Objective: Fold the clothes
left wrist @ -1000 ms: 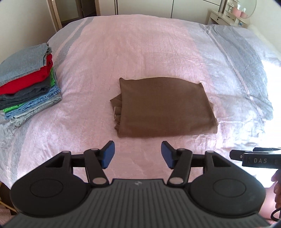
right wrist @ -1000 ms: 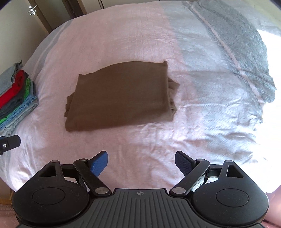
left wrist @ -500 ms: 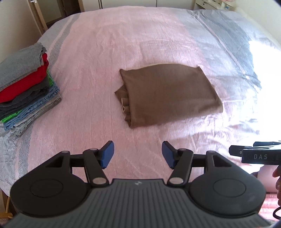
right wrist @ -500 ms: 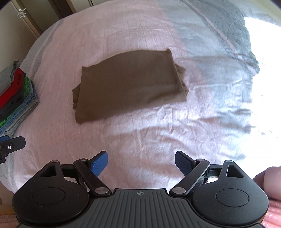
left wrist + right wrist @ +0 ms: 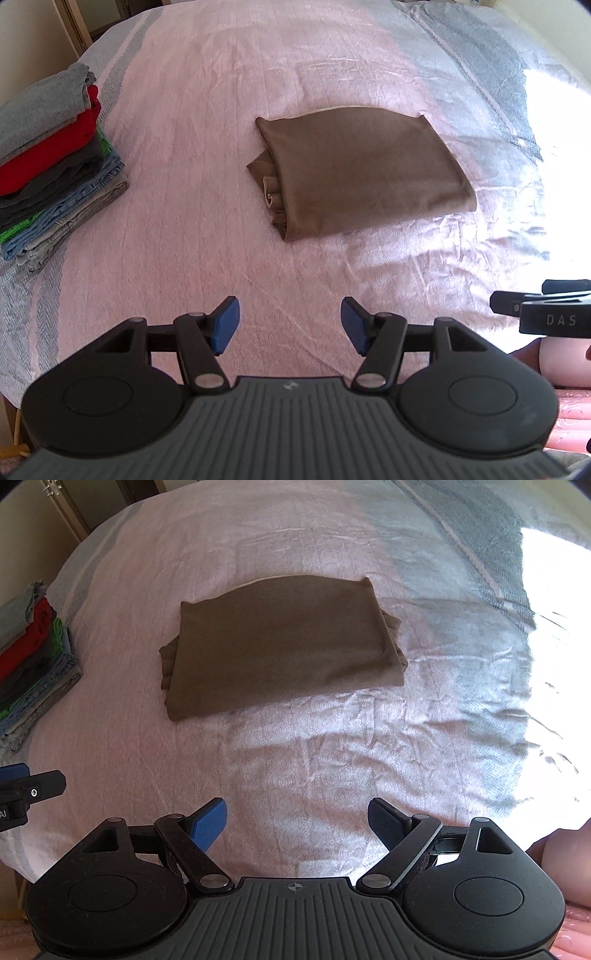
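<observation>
1. Far left on the bed, there's a stack of folded clothes (image 5: 55, 158). Grey piece on top, then red, a dark grey one, a bit of bright green poking out, and blue and grey-beige stuff at the bottom. It sits right at the left edge of the bedspread (image 5: 192, 229), well apart from everything else.

2. The left gripper (image 5: 290, 325) hangs over the near part of the bed, angled down at it. Blue pads are spread wide and there's nothing between them, just pink cover underneath. It isn't touching any clothing.

3. Middle of the bed: the brown folded garment (image 5: 365, 173). It's lying flat in a rough rectangle, a bit skewed. The layered edges bunch out on its left side, and you can see a small pale bit tucked in there. A thin light edge peeks out along the back. It's well ahead of both grippers, with neither one on it.

4. The right gripper (image 5: 297, 821) is beside the left one, also over the near edge of the bed. Its pads are wide apart too and empty. A bit of the person's hand (image 5: 561, 860) shows at the lower right corner.

5. Far right, the bedspread goes grey-striped and then gets blown out by strong sunlight.
</observation>
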Action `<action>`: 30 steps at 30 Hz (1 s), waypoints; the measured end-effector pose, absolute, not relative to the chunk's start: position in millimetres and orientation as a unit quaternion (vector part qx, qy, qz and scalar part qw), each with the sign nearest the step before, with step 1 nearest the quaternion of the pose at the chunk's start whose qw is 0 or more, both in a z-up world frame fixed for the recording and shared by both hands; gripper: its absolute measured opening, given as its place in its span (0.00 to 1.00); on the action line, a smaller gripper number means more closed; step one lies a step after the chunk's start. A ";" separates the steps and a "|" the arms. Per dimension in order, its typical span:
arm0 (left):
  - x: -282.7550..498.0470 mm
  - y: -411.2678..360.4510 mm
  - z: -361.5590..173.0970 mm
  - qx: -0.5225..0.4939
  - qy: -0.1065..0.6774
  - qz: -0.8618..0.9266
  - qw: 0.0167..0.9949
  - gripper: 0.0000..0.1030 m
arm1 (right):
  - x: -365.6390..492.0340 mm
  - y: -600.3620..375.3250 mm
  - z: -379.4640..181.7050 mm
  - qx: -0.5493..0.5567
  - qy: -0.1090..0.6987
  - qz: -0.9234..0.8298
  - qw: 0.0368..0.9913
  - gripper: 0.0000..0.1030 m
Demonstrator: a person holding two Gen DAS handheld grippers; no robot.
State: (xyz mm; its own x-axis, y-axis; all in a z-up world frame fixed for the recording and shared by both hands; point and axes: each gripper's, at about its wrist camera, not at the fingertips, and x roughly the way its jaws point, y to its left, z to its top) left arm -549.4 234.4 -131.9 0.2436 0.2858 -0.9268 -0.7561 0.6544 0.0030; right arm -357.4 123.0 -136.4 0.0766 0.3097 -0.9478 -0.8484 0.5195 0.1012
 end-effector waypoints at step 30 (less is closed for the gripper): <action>-448.3 263.1 -146.9 -0.277 0.509 0.434 0.690 0.60 | -247.5 206.4 -166.5 -0.299 0.519 0.505 0.622 0.84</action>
